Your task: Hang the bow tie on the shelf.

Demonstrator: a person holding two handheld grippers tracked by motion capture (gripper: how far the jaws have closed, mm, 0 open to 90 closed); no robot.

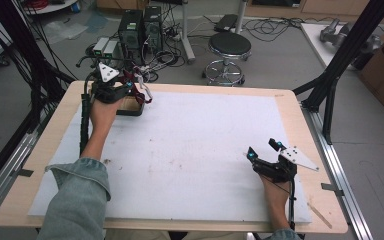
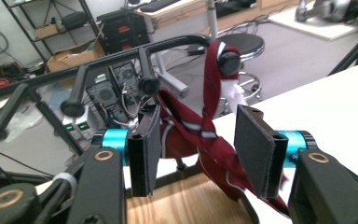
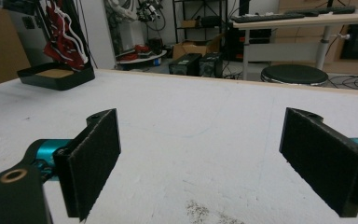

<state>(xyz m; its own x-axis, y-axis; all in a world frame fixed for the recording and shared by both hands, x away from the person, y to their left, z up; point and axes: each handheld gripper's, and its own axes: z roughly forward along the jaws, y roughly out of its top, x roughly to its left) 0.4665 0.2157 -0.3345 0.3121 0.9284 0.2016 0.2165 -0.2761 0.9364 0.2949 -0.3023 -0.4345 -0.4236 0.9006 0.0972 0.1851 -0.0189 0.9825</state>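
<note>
One dark red tie (image 2: 205, 135) hangs over a peg of one black rack (image 1: 130, 107) at the table's (image 1: 290, 107) far left corner. Left gripper (image 2: 198, 144) stands half open, tie between its pads (image 2: 254, 149) but unpinched. Right gripper (image 1: 263, 150) rests wide open near the right edge; white mat (image 1: 195, 150) between lies bare

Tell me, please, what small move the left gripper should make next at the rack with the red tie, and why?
Probably ease the left gripper straight back from the rack. Its jaws stand apart with the red tie hanging between them, seemingly free of both pads, and draped over a peg, so the hanging looks done. The right gripper rests open over the white table cover.
</note>
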